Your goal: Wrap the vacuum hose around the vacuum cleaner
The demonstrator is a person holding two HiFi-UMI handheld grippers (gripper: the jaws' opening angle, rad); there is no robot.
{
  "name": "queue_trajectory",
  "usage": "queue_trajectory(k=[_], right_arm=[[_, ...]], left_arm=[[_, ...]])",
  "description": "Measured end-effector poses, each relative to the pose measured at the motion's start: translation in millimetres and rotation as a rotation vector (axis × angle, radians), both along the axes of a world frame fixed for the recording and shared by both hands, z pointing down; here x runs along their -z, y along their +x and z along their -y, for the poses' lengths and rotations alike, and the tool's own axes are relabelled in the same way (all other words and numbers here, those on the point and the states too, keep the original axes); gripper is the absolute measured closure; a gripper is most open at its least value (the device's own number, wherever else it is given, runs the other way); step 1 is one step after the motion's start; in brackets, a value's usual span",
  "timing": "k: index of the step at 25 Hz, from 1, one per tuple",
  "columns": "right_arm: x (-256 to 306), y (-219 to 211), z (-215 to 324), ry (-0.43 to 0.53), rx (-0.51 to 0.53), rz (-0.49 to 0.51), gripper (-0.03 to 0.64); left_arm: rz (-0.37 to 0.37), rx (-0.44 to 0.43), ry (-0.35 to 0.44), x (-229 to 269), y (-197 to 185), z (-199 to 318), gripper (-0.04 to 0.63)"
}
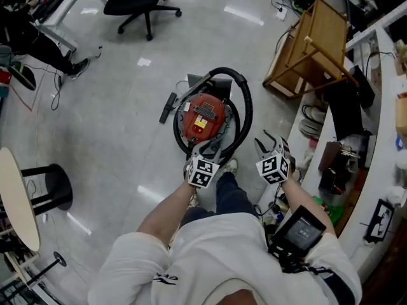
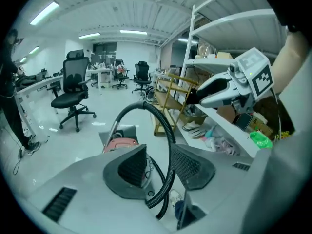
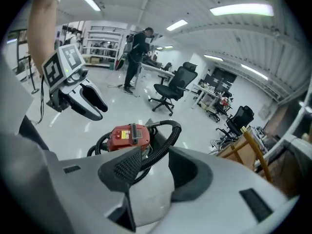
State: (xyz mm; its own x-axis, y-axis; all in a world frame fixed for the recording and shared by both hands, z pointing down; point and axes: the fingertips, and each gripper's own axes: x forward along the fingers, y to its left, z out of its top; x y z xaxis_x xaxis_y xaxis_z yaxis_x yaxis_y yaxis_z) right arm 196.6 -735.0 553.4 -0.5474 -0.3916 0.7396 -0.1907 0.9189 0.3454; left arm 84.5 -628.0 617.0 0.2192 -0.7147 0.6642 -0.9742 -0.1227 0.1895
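The red vacuum cleaner [image 1: 205, 116] sits on the floor [image 1: 114, 119] with its black hose [image 1: 245, 100] looped around it, both forearms angled down above it, left gripper [image 2: 158, 152] and right gripper [image 3: 155, 155] gaping wide, gripping nothing.

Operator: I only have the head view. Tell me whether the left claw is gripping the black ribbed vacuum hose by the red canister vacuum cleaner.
Observer: No. In the left gripper view the left claw stands open, not clamped on the black ribbed vacuum hose, which shows through its gap.
Operator: Now check the right one.
Observer: The right claw is open too, with nothing in it; the hose only shows beyond it.
Operator: Report how the hose sits.
Observer: Part of it arches up above the red canister vacuum cleaner instead of lying flat.
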Motion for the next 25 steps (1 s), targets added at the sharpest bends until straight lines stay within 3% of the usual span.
queue_trajectory(k=[5,8,17,21,25], right_arm=[[36,-10,-64,-0.084,-0.140,0.111,0.443],[58,-18,-101,-0.105,-0.188,0.175,0.445],[140,-33,-183,-0.155,-0.367,0.446,0.545],[163,-31,-215,-0.179,-0.417,0.528,0.565],[165,-22,-245,-0.200,-0.441,0.530,0.575]], left_arm=[[-0.012,0.024,0.113,63,-12,-30,0.471],[-0.024,0.070,0.169,101,-22,-52,0.543],[-0.047,0.065,0.348,193,-33,-124,0.588],[-0.067,0.036,0.381,214,-27,-150,0.592],[-0.088,0.024,0.381,222,-20,-173,0.592]])
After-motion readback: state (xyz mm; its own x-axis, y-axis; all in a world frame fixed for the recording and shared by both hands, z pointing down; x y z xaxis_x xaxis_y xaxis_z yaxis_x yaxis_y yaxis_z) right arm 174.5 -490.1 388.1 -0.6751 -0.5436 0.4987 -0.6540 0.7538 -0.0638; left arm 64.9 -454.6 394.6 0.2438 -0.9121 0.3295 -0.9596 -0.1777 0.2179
